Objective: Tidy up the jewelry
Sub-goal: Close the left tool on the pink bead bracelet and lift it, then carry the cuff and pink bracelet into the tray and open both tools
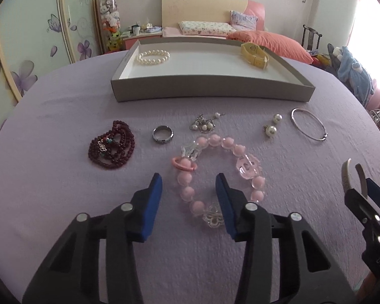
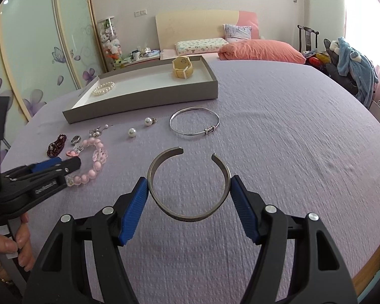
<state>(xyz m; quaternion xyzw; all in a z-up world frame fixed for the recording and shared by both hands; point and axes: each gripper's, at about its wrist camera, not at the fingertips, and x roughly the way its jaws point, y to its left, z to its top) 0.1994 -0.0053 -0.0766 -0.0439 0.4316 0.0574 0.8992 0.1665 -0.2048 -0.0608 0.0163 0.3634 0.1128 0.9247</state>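
A grey tray (image 1: 210,93) (image 2: 144,98) at the back of the purple table holds a pearl bracelet (image 1: 153,57) and a yellow watch (image 1: 255,55). My left gripper (image 1: 188,185) is open, its jaws standing either side of the left arc of a pink bead bracelet (image 1: 215,174) that lies on the cloth. My right gripper (image 2: 189,185) is shut on an open silver cuff bangle (image 2: 188,177), pads pressing its two sides, held just above the cloth. The cuff's ends show at the right edge of the left wrist view (image 1: 352,174).
On the cloth lie dark red beads (image 1: 111,148), a steel ring (image 1: 163,134), a pearl brooch (image 1: 205,124), two pearl earrings (image 1: 272,126) and a thin silver bangle (image 1: 309,124) (image 2: 193,122). A bed and a chair stand behind the table.
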